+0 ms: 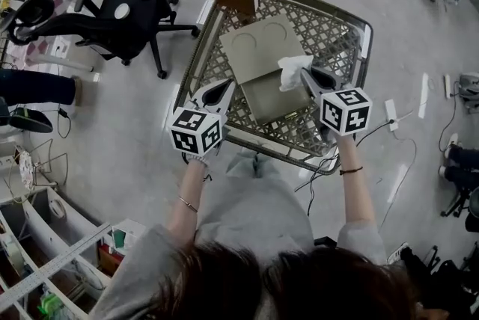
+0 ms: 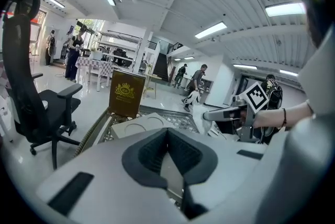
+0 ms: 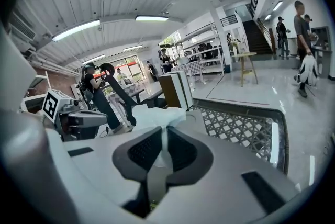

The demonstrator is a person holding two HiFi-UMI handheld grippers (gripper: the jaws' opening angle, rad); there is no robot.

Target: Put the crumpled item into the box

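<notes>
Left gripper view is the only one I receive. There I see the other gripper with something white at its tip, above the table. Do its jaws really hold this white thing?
Observer: Yes. In the right gripper view the right gripper has its jaws closed on the crumpled white paper, which sticks out beyond them.
Operator: And the box? I see only a lid with two round marks.
Observer: The head view shows the box's lower half on the lattice table, nearer the person than the laid-back lid. It seems open, and the paper shows at its right edge.
</notes>
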